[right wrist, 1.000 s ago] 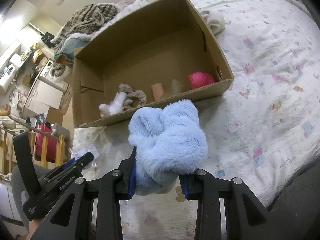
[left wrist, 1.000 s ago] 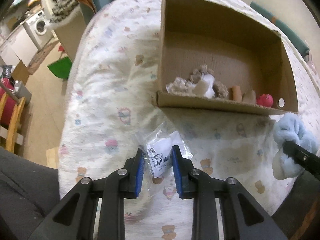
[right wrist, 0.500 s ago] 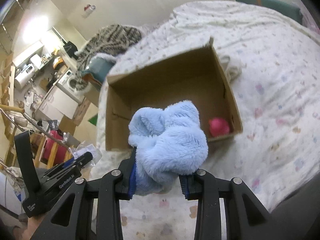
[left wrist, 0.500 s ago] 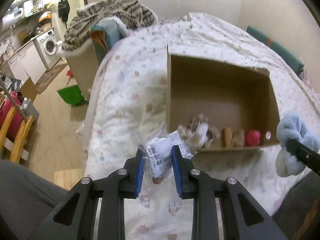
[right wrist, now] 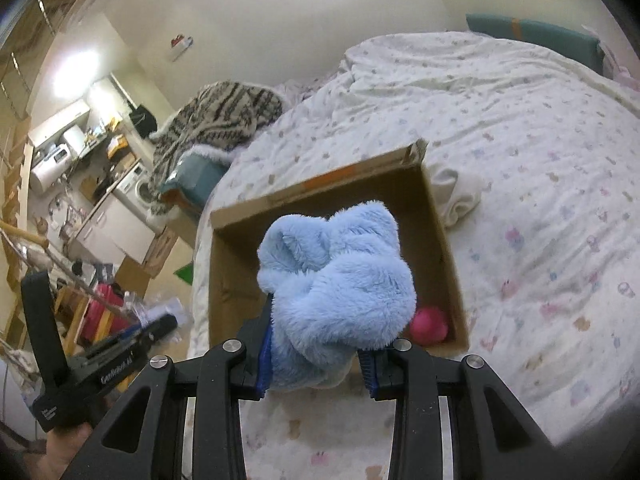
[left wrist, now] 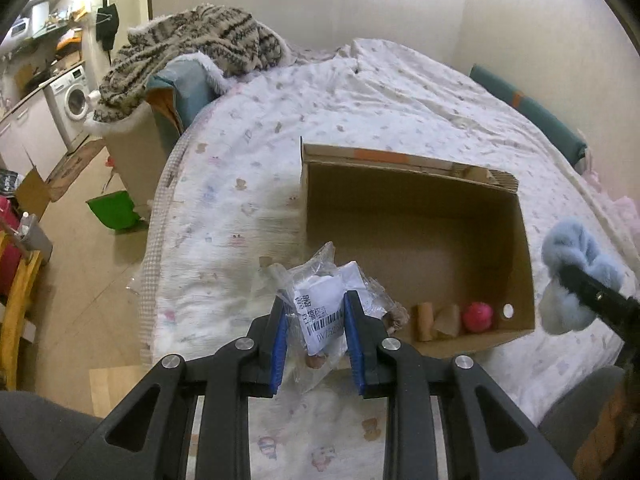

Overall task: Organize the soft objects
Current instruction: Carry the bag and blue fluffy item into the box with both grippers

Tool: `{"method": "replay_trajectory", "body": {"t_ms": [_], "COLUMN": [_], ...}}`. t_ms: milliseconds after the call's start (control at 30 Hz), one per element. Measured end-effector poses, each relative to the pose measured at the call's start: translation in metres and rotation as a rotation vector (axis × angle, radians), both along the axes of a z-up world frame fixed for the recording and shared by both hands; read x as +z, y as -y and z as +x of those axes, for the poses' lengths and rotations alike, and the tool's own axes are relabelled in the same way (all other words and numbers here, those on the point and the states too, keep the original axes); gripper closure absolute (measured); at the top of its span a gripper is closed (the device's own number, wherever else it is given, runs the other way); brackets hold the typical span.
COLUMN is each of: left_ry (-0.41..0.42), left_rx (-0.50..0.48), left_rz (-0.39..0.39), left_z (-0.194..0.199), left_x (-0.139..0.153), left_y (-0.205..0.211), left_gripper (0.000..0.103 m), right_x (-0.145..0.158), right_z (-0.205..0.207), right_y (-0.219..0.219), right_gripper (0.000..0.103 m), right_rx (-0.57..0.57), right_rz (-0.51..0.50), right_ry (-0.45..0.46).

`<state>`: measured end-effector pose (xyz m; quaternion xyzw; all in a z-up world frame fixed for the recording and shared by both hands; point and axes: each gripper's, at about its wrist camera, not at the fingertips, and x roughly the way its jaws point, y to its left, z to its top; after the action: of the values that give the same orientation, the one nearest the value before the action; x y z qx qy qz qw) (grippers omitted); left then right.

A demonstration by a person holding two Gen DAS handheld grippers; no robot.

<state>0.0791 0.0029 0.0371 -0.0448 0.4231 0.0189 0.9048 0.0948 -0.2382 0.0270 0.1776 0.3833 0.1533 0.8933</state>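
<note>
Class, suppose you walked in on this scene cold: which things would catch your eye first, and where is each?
The fluffy blue plush fills the middle of the right wrist view, clamped in the right gripper above the open cardboard box on the bed. The left gripper pinches a clear plastic packet with a barcode label, and a pink ball sits in the box's corner.

Left gripper (left wrist: 316, 340) fingers clamped, right gripper (right wrist: 316, 364) fingers clamped, both angled downward

The fluffy blue toy (right wrist: 336, 292) hides most of the cardboard box (right wrist: 440, 216) floor; the pink ball (right wrist: 430, 325) shows only partly. The packet (left wrist: 320, 312) label's small print is unreadable.
</note>
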Motion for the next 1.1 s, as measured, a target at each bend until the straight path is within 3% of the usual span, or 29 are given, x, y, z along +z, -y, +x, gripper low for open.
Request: {"method": "replay_trajectory", "body": {"t_ms": [333, 600, 767, 1000, 1100], "left_ry": [-0.026, -0.035, -0.054, -0.031, -0.048], "left_rx": [-0.050, -0.121, -0.120, -0.140, -0.149], "left_rz": [-0.006, -0.043, -0.051, 0.030, 0.008], "left_z": [0.036, 0.055, 0.061, 0.056, 0.057], "left_x": [-0.019, -0.049, -0.066, -0.070, -0.074], "left_y": [0.013, 0.029, 0.030, 0.040, 0.041], "left_gripper": [0.080, 0.080, 0.079, 0.079, 0.079], "right_x": [-0.021, -0.056, -0.070, -0.081, -0.084], "right_z": [0.042, 0.056, 0.057, 0.057, 0.058], "right_y": [0.013, 0.002, -0.014, -0.024, -0.026], "right_gripper": [0.067, 0.066, 0.065, 0.064, 0.064], "right_rx": [-0.023, 0.028, 0.069, 0.103, 0.113], "right_rz": [-0.025, -0.008, -0.098, -0.135, -0.143], "right_ry": [-0.016, -0.114, -0.129, -0.154, -0.169]}}
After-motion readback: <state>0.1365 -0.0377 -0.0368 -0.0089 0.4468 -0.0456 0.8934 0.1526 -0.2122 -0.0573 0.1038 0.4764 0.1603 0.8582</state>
